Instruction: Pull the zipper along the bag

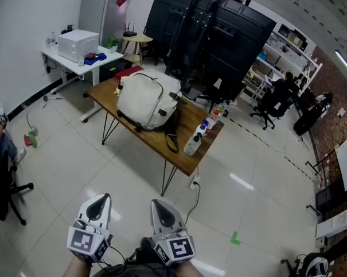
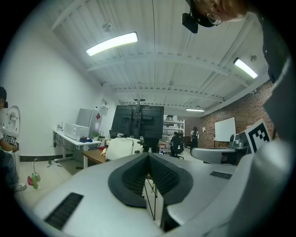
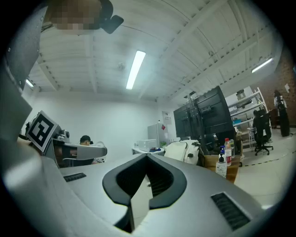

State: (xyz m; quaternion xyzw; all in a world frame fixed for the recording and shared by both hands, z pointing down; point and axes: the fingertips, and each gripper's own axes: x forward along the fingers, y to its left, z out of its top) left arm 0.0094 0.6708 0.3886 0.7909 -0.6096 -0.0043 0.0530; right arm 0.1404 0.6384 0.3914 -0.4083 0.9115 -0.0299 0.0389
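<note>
Bag [image 1: 147, 100] lay at tabletop's [image 1: 162, 141] left end; left gripper [image 1: 102, 202] and right gripper [image 1: 160, 208], both closed and empty, hung well apart from it, needing opening before pinching its zipper.

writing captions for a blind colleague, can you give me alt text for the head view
A person's left gripper and right gripper, both shut and empty, hang low over a tiled floor, well short of a wooden table. A white backpack sits on the table, with bottles along its right edge.
</note>
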